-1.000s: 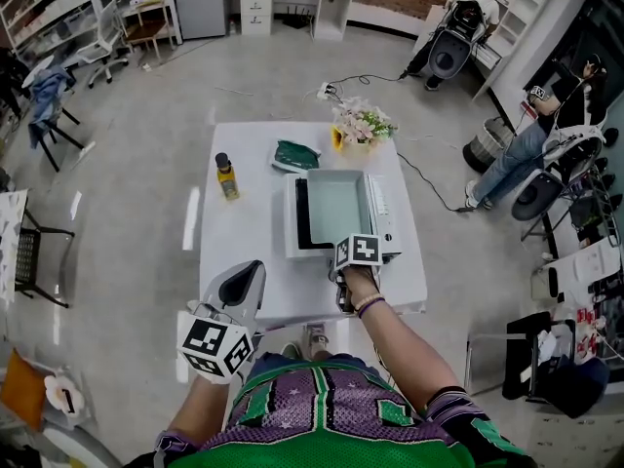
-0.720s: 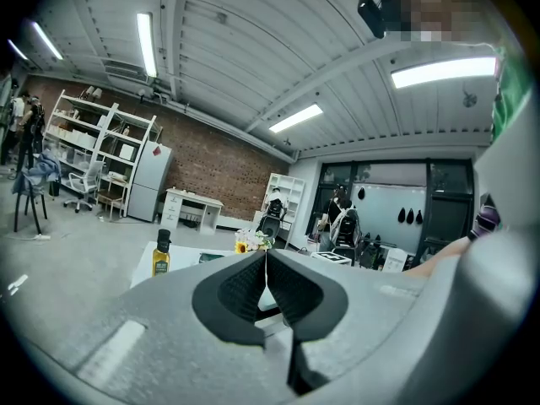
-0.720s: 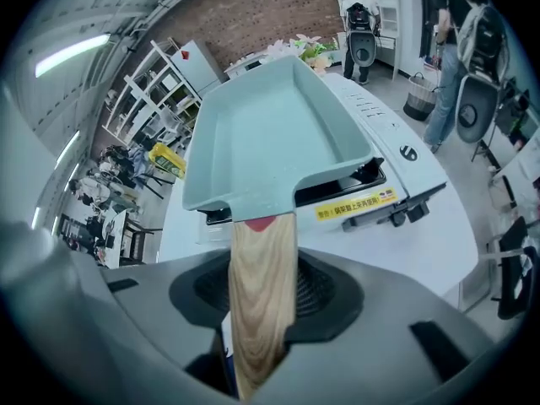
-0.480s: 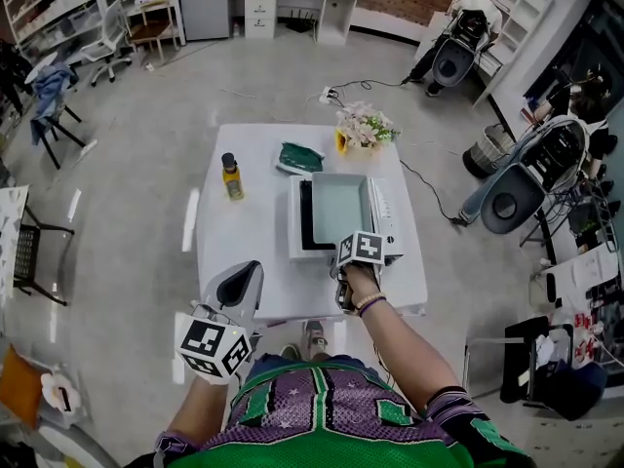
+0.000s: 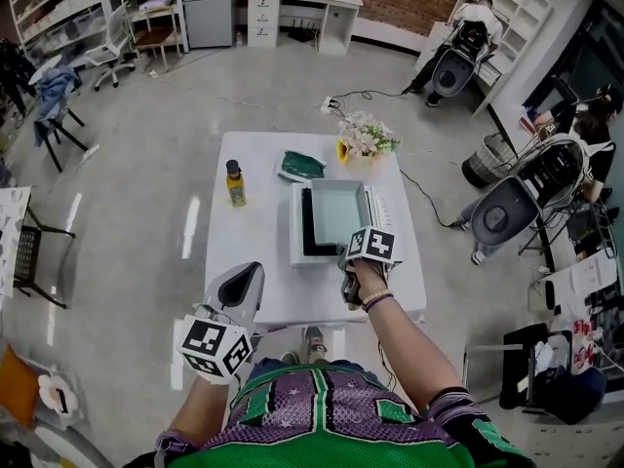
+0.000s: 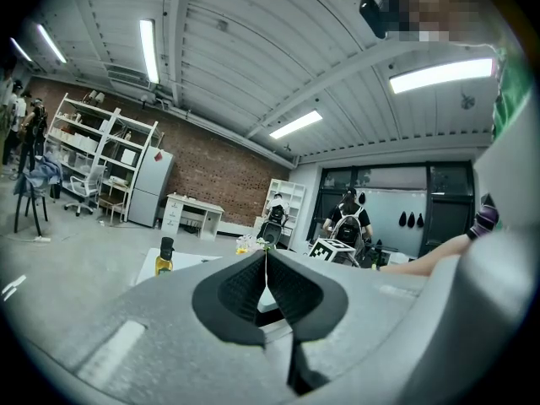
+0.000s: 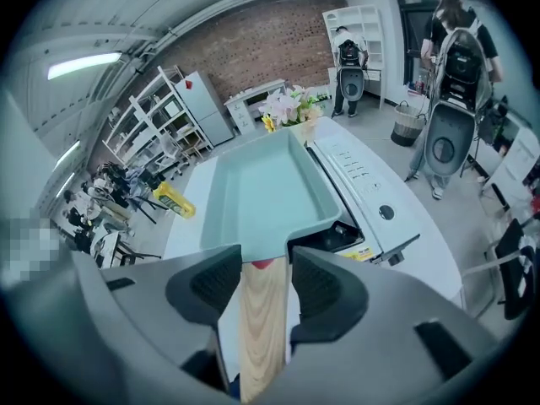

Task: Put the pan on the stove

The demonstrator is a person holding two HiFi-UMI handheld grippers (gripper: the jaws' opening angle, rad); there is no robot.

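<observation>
the pan (image 5: 336, 210) already sits on the stove (image 7: 371, 188), in the middle of the tabletop (image 5: 253, 271), so to my eye the placing is done and what's left is getting out cleanly. my right tool (image 7: 263, 287) has just been opening and now stands wide. the wooden handle (image 7: 263, 327) is between the jaws, with a sliver of gap on each side, so nothing is gripped.

that gap is the main risk. if i draw the tool back at a slant, or roll my wrist, one pad can catch the handle's side. that would swing the pan round on the smooth black top, or drag it toward me off the stove's near edge. lifting straight up and away from the handle looks safest.

the pan also seems to sit toward the right of the black surface, with a dark strip showing on its left and near side. i can't tell whether it is centred over the burner. a nudge now would make any offset worse.

my left tool (image 6: 266, 264) is closed and empty, held off the near left corner of the tabletop, well apart from everything. the bottle (image 5: 235, 182) and flowers (image 5: 363, 135) stand on the far side, out of my way unless i overshoot forward.
</observation>
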